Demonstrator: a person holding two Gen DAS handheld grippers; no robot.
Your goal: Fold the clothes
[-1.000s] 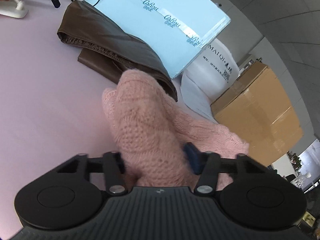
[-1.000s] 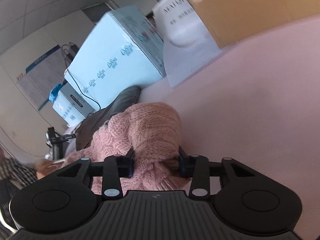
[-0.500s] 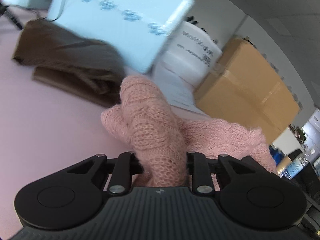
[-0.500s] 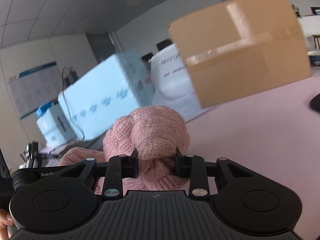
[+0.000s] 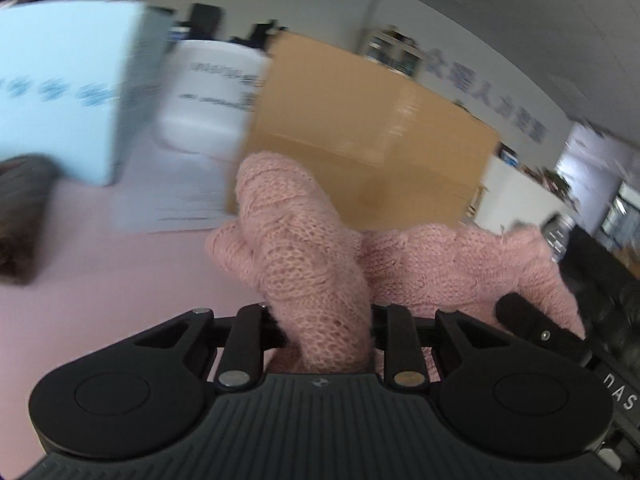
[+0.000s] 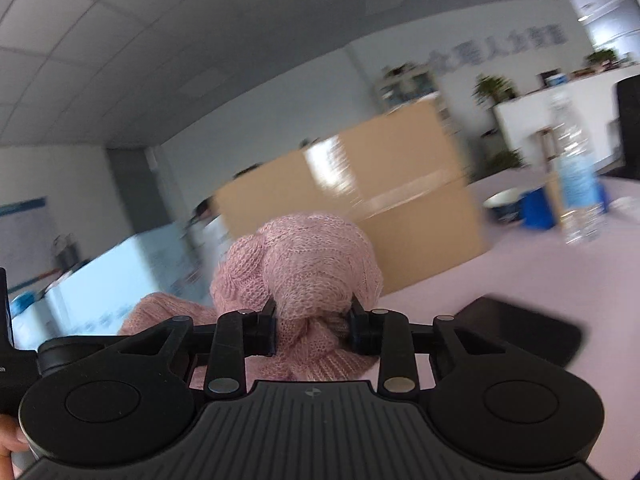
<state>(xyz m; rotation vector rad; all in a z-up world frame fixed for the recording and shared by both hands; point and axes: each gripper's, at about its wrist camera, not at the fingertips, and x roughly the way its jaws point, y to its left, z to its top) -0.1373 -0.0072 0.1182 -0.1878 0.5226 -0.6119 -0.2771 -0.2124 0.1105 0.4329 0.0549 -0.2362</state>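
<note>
A pale pink tabletop (image 5: 100, 280) fills the foreground of an office with a grey panelled ceiling, and along its far side stand a light blue carton (image 5: 68, 100), a white sack with dark print (image 5: 208, 96) and a big brown cardboard box (image 5: 360, 136), all smeared by motion blur. In the right wrist view a clear water bottle (image 6: 576, 184) and a small blue container (image 6: 536, 208) stand farther along the table, and a flat black object (image 6: 520, 332) lies just beyond the gripper. Both grippers point out over the table at a shallow angle, the left tipped a little more downward. The left gripper (image 5: 326, 320) is clamped on a bunched fold of the pink knitted sweater (image 5: 304, 252), which rises between its fingers as a thick roll, clear of the table. The right gripper (image 6: 314, 320) pinches another gathered wad of the same sweater, bulging in a rounded lump above the narrowed jaws. The knit is fuzzy and open-stitched, with cable ribs, and a slack span of it hangs between the two grips. A dark brown garment (image 5: 20, 220) lies at the left edge.
</note>
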